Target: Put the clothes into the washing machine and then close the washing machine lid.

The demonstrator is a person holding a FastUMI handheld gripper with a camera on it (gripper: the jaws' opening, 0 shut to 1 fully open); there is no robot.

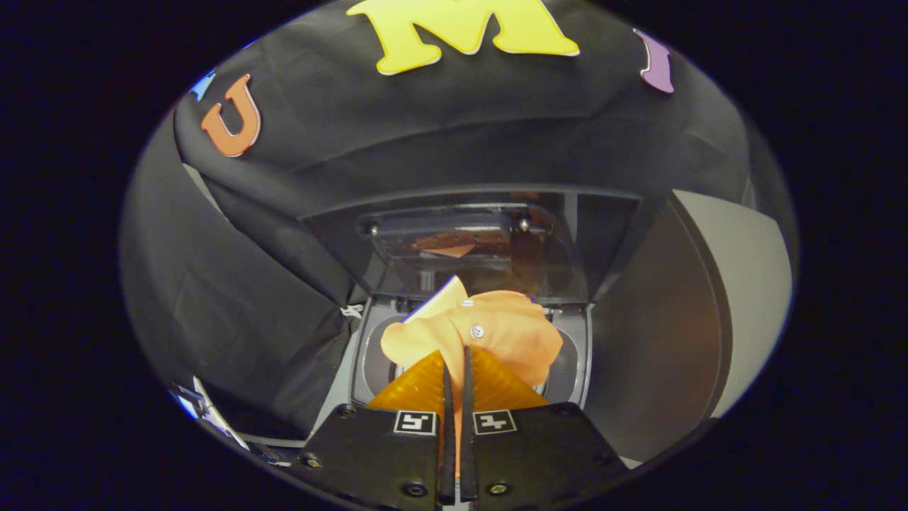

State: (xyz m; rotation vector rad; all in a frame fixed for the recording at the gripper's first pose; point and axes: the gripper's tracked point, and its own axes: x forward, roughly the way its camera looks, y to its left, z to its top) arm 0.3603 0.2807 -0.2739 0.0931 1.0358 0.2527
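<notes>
The hand-held gripper [457,358] is clamped on the orange garment [489,333], its fingers nearly together, holding it bunched just above the washing machine opening [372,355], likely for dropping in; the lid [461,245] stands raised behind

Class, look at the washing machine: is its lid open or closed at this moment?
Open. The lid stands raised behind the drum opening, while the gripper fingers pinch the orange garment above it.
</notes>
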